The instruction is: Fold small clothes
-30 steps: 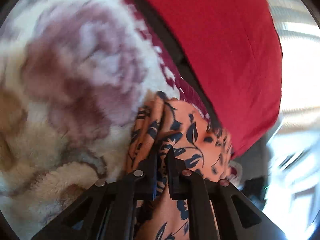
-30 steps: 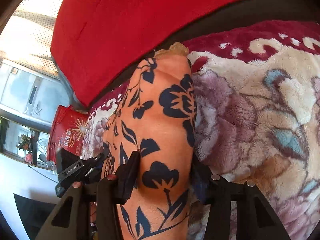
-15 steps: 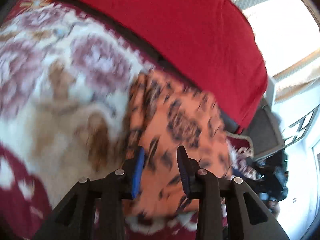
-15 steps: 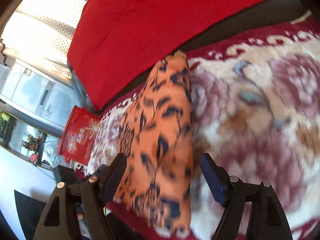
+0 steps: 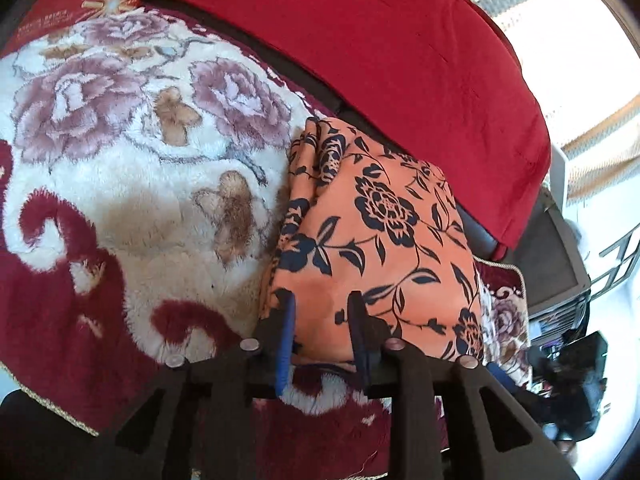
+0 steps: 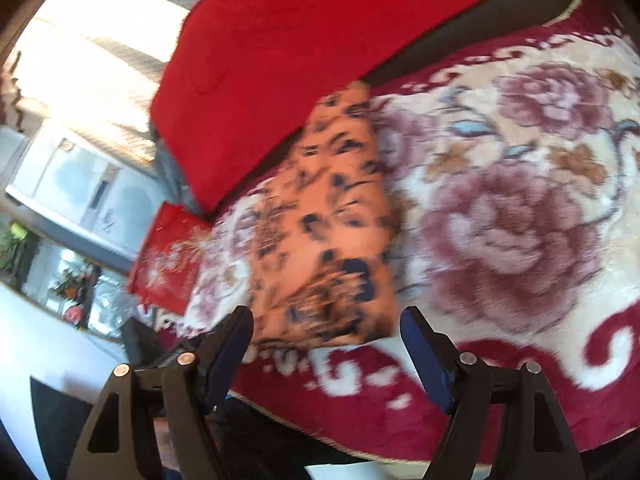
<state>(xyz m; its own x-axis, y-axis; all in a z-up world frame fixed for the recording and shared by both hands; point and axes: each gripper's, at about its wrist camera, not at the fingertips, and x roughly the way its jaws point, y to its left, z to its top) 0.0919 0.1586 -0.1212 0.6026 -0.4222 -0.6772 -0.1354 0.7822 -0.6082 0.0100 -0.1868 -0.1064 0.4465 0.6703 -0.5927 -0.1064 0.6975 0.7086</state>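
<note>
Now the orange floral garment (image 5: 372,240) lies folded into a compact rectangle on the plush flowered blanket (image 5: 132,184), close to the red cushion (image 5: 392,48) behind it. The left gripper (image 5: 322,312) hovers at the garment's near edge with its fingers apart and nothing between them. The right gripper (image 6: 326,328) hangs before the same bundle (image 6: 328,232), its blue-padded fingers (image 6: 420,340) spread wide and empty. That view is blurred, so the fold lines probably cannot be read there. A red printed package (image 6: 168,260) sits at the blanket's far side.
</note>
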